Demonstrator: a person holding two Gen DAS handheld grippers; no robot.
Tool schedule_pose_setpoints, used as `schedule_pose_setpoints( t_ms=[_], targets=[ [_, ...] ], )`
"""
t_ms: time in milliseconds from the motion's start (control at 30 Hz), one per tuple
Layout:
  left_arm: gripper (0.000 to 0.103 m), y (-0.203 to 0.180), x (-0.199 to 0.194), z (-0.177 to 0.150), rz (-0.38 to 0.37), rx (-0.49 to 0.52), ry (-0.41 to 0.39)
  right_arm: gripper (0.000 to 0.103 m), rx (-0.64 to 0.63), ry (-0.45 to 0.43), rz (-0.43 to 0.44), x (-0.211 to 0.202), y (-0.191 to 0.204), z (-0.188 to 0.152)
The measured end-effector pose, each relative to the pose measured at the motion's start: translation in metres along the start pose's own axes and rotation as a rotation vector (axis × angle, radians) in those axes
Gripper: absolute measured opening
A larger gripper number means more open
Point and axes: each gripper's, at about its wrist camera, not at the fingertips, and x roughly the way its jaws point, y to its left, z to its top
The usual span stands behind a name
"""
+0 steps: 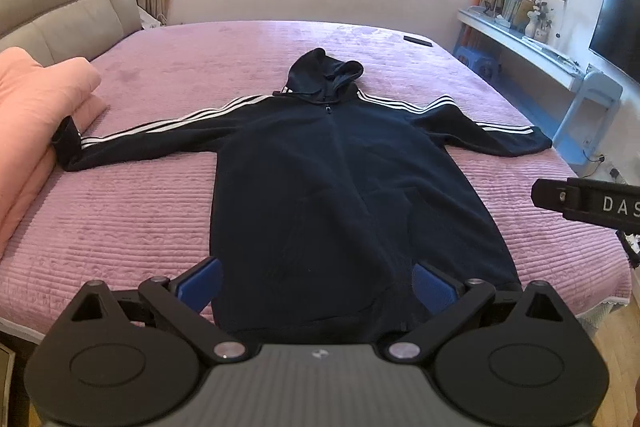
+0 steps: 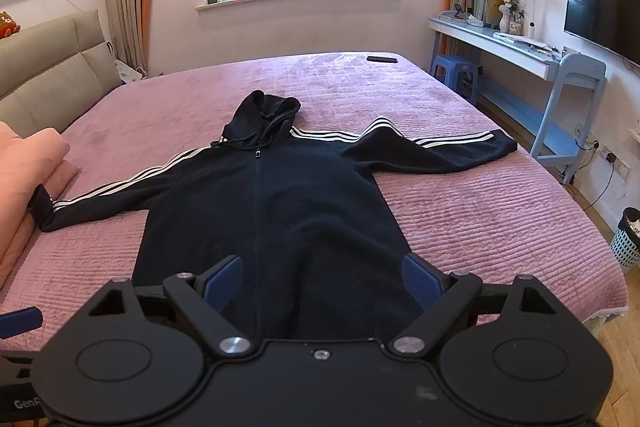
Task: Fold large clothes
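Observation:
A black hooded zip jacket with white stripes on the sleeves lies flat, front up, on the pink bedspread, sleeves spread out, hood toward the window. It also shows in the right wrist view. My left gripper is open and empty, held above the jacket's hem. My right gripper is open and empty, also above the hem. The right gripper's body shows at the right edge of the left wrist view.
A folded pink quilt lies at the bed's left, under the left cuff. A dark phone lies at the far side of the bed. A blue desk, stool and bin stand right of the bed.

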Motion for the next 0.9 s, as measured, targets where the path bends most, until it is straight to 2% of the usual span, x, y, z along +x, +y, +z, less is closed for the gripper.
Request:
schedule_pose_setpoints(
  t_ms=[100, 367, 500, 567, 667, 800, 900],
  targets=[
    [0.102, 0.0, -0.002, -0.001, 0.023, 0.005, -0.013, 0.103, -0.002, -0.008, -0.005, -0.002, 0.0, 0.0],
    [0.102, 0.007, -0.001, -0.005, 0.021, -0.017, -0.016, 0.103, 0.027, -0.013, -0.021, 0.001, -0.005, -0.006],
    [0.098, 0.016, 0.006, -0.002, -0.014, -0.05, -0.021, 0.103, 0.054, 0.006, -0.04, 0.019, -0.018, -0.005],
    [0.098, 0.021, 0.015, 0.002, -0.021, -0.075, -0.016, 0.103, 0.078, 0.025, -0.056, 0.035, -0.029, -0.004],
    [0.098, 0.023, 0.037, 0.012, 0.008, -0.072, -0.023, 0.103, 0.088, 0.072, -0.088, 0.07, -0.049, -0.006],
    [0.099, 0.018, 0.089, 0.037, 0.05, -0.053, -0.038, 0.103, 0.103, 0.149, -0.129, 0.134, -0.078, -0.012],
    [0.1, 0.013, 0.139, 0.065, 0.04, -0.071, -0.068, 0.103, 0.162, 0.141, -0.126, 0.186, -0.101, -0.002]
  ],
)
